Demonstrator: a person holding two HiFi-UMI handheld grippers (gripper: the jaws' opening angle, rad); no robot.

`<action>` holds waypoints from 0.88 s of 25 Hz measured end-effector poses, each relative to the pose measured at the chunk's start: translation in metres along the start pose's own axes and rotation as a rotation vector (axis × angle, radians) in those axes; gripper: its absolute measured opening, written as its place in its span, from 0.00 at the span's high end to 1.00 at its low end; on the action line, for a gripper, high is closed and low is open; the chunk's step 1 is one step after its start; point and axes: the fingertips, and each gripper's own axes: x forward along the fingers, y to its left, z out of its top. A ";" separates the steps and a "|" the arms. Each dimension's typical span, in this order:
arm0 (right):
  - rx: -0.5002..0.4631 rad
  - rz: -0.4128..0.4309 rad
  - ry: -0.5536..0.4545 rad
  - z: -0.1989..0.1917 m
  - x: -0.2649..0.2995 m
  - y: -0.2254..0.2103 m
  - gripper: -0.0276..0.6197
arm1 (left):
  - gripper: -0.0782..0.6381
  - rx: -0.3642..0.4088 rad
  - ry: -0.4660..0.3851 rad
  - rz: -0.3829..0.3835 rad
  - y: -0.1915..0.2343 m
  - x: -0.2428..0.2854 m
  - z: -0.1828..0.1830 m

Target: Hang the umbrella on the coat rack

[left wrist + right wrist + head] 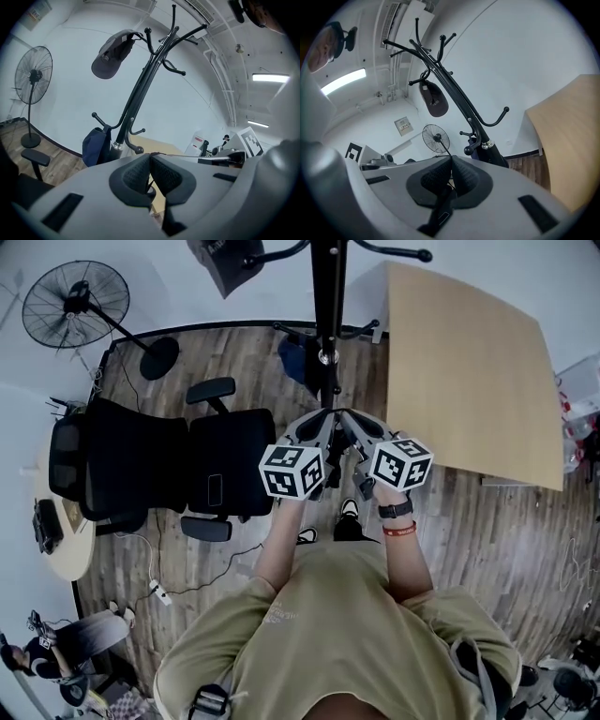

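Note:
The black coat rack (328, 334) (140, 89) (454, 93) stands straight ahead, its curved hooks just beyond both grippers. My left gripper (325, 420) (150, 161) and right gripper (345, 420) (451, 164) are side by side, tips nearly touching, both shut. A thin black strap (187, 157) runs from the left jaws across to the right gripper. The black umbrella (334, 465) (438, 208) hangs below the right jaws by that strap, mostly hidden by the gripper bodies.
A dark cap (112, 56) (432, 101) hangs on an upper hook and a blue bag (295, 357) (96, 145) on a lower one. A wooden table (469, 381) is to the right, a black office chair (178, 465) and standing fan (75, 304) to the left.

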 end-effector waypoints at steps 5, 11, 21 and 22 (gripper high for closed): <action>0.006 0.002 0.023 0.005 0.011 -0.015 0.93 | 0.86 -0.008 0.011 0.029 0.009 0.016 0.000; -0.003 0.010 0.035 0.014 0.019 -0.031 0.93 | 0.86 -0.001 0.007 0.048 0.018 0.032 0.005; -0.002 -0.024 0.021 0.023 0.041 -0.050 0.93 | 0.86 0.006 0.009 0.063 0.039 0.051 0.013; 0.002 -0.029 0.019 0.023 0.042 -0.053 0.93 | 0.86 0.005 0.008 0.061 0.040 0.053 0.013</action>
